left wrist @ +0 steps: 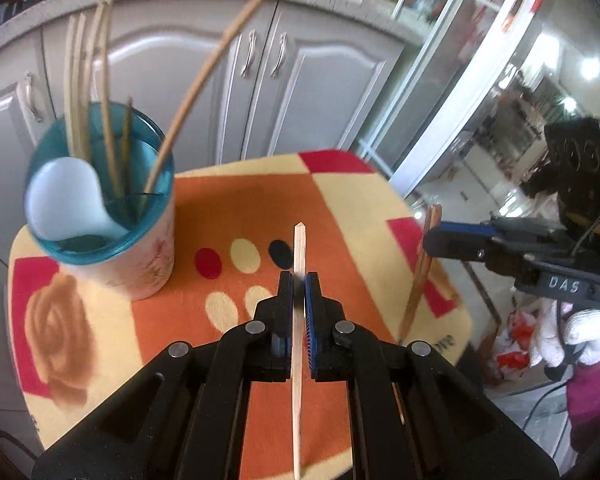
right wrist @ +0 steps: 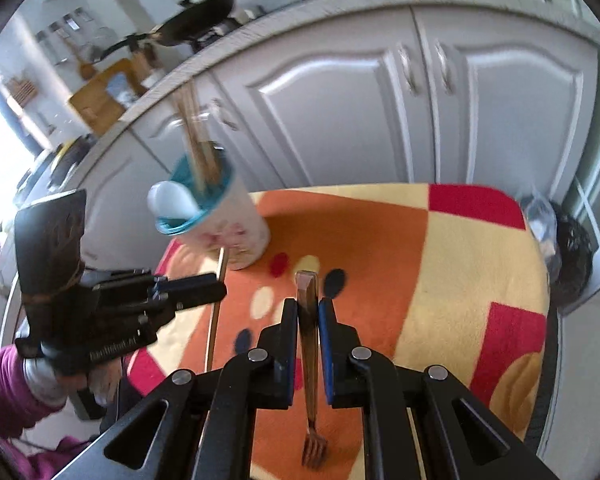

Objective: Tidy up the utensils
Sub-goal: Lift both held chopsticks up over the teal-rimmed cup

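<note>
My left gripper [left wrist: 299,280] is shut on a pale wooden chopstick [left wrist: 300,240], which stands nearly upright between the pads above the cloth. To the left stands a white cup with a teal rim [left wrist: 100,240] holding several chopsticks and a white spoon [left wrist: 64,200]. My right gripper [right wrist: 308,306] is shut on the handle of a wooden fork [right wrist: 310,400] whose tines hang down over the cloth. In the left wrist view the right gripper [left wrist: 430,240] and its fork [left wrist: 414,300] hover at the table's right edge. In the right wrist view the left gripper [right wrist: 220,290], its chopstick [right wrist: 212,332] and the cup [right wrist: 228,228] sit to the left.
The small table wears an orange, yellow and red patterned cloth [left wrist: 228,200]. Grey cabinet doors [left wrist: 312,92] and a countertop stand behind it. A glass door [left wrist: 480,60] is on the right. A black bin with a bag [right wrist: 572,264] sits beside the table. A white-gloved hand [left wrist: 580,332] holds the right gripper.
</note>
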`<state>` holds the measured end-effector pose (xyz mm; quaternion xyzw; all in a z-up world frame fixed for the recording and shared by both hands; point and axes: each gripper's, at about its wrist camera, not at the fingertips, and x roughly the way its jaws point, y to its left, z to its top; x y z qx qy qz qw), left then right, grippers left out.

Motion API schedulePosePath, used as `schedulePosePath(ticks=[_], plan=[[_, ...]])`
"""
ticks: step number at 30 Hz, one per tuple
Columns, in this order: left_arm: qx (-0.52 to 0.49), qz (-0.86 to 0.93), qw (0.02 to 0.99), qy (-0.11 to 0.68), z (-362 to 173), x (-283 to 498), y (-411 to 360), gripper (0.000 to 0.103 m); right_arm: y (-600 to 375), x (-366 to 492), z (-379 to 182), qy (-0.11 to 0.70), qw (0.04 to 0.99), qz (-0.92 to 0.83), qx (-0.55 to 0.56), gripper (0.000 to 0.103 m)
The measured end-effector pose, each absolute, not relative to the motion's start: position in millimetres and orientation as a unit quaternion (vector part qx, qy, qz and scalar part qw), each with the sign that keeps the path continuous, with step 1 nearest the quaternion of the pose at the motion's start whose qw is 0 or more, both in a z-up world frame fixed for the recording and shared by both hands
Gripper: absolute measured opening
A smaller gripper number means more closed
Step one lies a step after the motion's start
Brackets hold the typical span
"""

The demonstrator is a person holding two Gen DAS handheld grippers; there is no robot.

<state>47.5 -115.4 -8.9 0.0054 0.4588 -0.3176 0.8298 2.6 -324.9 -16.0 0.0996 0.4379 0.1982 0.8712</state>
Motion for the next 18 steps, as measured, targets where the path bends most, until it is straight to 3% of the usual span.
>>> schedulePosePath(ticks=[18], plan=[[-0.024, -0.302, 0.886, 0.352, 113, 20, -32, 0.004, -271, -26, 76, 0.366, 0.897, 0.245, 0.017, 0.010]])
